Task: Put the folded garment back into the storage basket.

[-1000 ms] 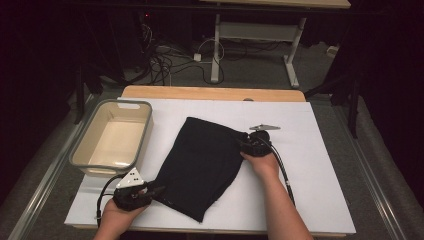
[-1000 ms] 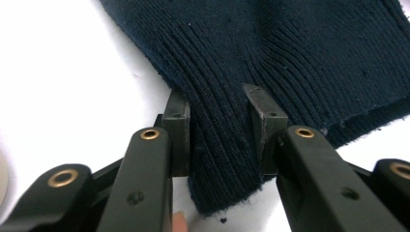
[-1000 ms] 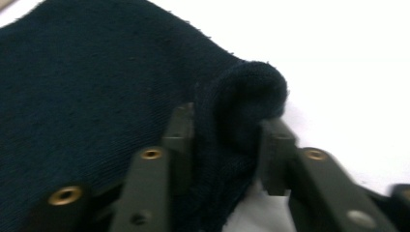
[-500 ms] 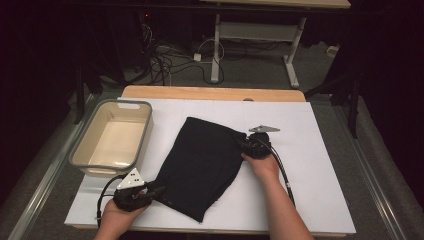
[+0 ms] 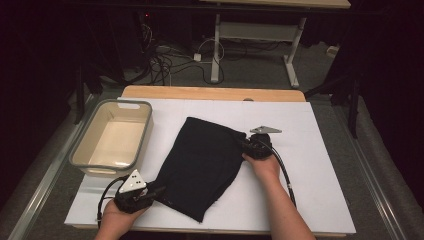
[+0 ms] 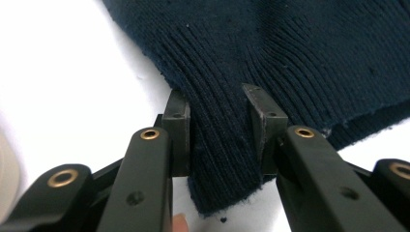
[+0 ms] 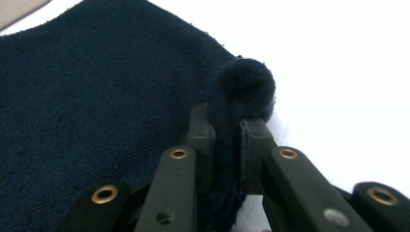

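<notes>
Right gripper jaws have just been closing and now pinch a bunched fold at the edge of the dark navy knit garment; in the right gripper view the cloth bulges in a rounded lump just above the pads. Left gripper jaws stand at a moderate gap with the ribbed hem between them; the cloth spans pad to pad, so this reads as a grip on a flat band of hem.

In the high view the garment lies flat at the centre of the white table sheet. Right gripper sits at the garment's right edge, left gripper at its lower-left corner. A beige plastic tub stands at centre left, just beside the garment but apart from it.

Judgement: step in hand is securing two edge points ahead of a fold or lift. To do it well:
- confirm both pinches bite through all layers before any pull;
- raise both hands together, at an even pace, so the knit does not stretch or slip;
- keep the hem band square in the left jaws.

Risk: bunched right-hand fold may slide out under tension.
</notes>
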The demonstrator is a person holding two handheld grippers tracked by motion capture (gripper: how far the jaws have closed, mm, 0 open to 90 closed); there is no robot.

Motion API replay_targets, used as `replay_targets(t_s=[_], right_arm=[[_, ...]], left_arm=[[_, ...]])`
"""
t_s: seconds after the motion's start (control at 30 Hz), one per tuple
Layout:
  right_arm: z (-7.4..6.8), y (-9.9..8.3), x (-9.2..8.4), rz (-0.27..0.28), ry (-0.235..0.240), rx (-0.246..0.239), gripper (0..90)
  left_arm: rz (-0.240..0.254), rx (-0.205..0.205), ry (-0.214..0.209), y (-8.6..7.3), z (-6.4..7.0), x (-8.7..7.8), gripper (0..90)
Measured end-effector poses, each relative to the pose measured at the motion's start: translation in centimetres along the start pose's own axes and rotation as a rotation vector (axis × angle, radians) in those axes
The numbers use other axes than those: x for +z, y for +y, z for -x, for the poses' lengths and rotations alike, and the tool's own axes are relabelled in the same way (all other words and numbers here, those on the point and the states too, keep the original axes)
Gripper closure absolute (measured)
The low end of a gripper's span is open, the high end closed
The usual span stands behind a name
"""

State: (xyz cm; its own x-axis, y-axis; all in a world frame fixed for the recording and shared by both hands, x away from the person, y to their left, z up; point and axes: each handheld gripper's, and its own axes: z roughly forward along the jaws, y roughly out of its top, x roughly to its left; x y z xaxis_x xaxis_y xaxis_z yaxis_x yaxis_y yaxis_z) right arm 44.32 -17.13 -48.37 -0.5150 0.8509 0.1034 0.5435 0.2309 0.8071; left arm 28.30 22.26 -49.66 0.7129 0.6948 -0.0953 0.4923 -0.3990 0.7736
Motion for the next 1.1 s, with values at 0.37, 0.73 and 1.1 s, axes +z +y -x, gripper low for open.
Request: replay_targets(t_s=[0.37,0.73,1.1], right_arm=[[-0.5,-0.3,-0.5,0.057,-0.025,-0.045,81.3],[-0.9,-0.5,-0.8,0.090,-0.048,-0.079,81.3],[-1.1,-0.4,-0.8,0.090,-0.051,-0.091,80.8]], left_arm=[[-0.166,0.021,0.057,2.5,1.0,0.1,65.3],[-0.348,0.064,0.051,5.2,1.1,0.8,65.8],[-0.465,0.040,0.009,6.9,0.3,1.6,66.0]])
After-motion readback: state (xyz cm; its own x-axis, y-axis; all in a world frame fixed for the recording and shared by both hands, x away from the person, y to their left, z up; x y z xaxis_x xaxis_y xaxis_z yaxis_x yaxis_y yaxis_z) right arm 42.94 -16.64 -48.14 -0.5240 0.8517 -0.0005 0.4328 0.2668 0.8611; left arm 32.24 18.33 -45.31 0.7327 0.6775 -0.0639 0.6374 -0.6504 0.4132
